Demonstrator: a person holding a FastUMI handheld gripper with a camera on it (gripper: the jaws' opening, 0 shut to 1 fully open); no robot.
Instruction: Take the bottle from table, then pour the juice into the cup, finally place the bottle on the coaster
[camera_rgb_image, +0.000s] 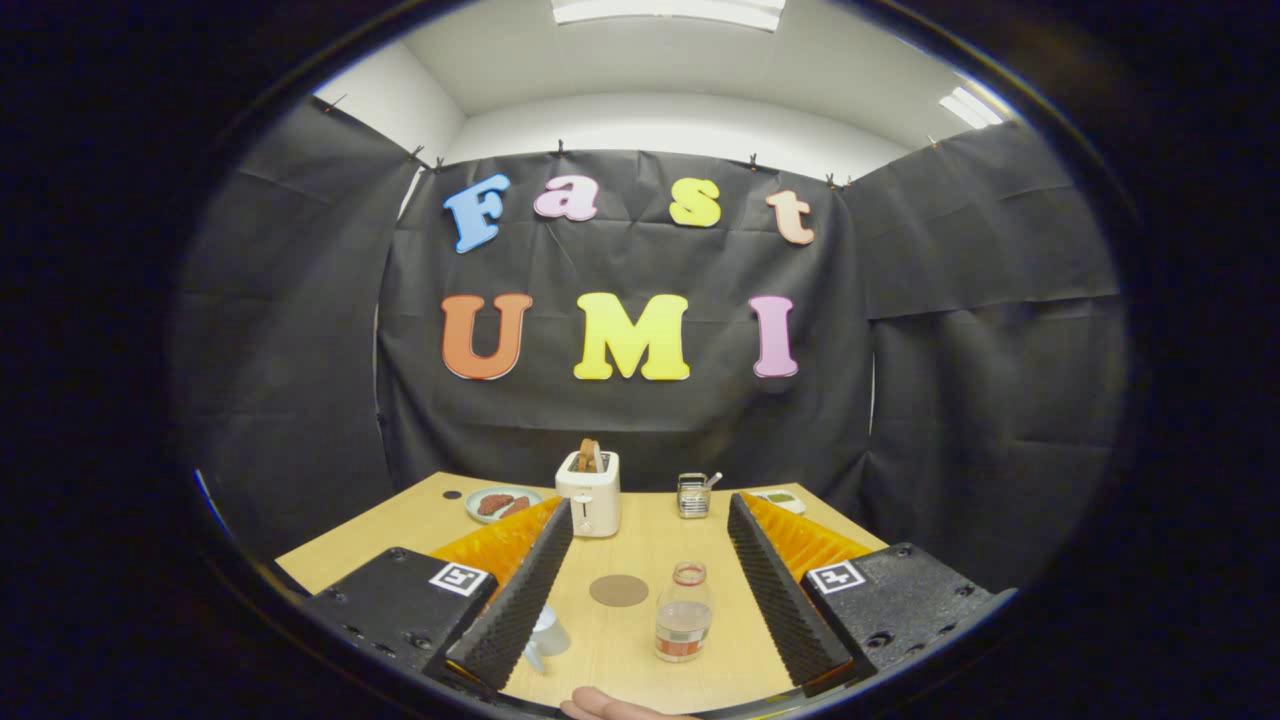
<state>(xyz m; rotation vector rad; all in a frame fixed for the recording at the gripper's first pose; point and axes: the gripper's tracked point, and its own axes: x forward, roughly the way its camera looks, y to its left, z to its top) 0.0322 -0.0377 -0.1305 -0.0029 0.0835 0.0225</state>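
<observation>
Between the spread fingers (540, 585) of the gripper (650, 515) stands the bottle (684, 612).

tongs (650, 515) | ribbed finger faces | black screwed mounts | square marker tag on each

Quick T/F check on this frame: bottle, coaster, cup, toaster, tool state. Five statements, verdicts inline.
1. The tool is open, with the bottle standing upright between its fingers and touching neither. True.
2. The bottle already sits on the coaster. False: it stands on the bare table, beside the coaster.
3. The cup is partly hidden behind one finger, on the far side of the coaster from the bottle. True.
4. The toaster is empty. False: toast sticks out of its top.
5. The bottle is capped. False: its mouth looks open, with no cap on.
</observation>
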